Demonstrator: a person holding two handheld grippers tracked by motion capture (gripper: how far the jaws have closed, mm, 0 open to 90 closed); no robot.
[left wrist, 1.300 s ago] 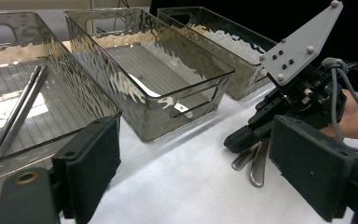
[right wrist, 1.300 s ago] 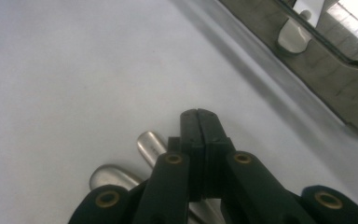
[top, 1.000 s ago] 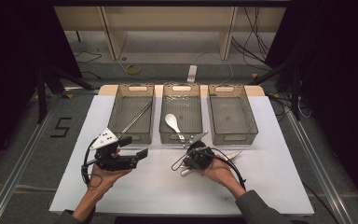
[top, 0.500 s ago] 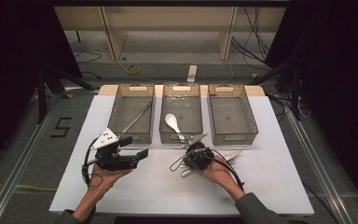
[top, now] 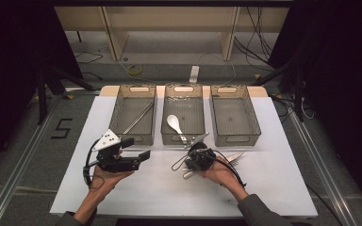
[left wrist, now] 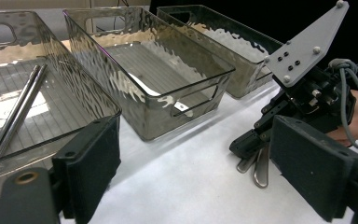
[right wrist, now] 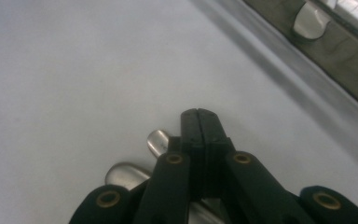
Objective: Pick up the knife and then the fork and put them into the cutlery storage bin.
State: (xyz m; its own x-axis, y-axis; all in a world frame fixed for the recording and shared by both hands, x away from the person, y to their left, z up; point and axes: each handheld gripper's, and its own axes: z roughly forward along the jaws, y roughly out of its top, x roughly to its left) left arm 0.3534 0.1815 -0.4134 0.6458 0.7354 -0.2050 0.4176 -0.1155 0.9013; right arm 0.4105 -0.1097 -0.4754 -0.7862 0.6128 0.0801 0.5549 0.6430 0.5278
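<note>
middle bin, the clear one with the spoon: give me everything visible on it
The clear rippled plastic bin in the middle is rectangular and open-topped, with wavy see-through walls, a ribbed floor and a slot handle cut into each short end. It sits upright on the white table top, second in a row of three like bins, close beside its neighbours; whether they touch is unclear. A white spoon lies inside near the front, bowl to the left, handle angled toward the front wall. Neither gripper touches it.
</note>
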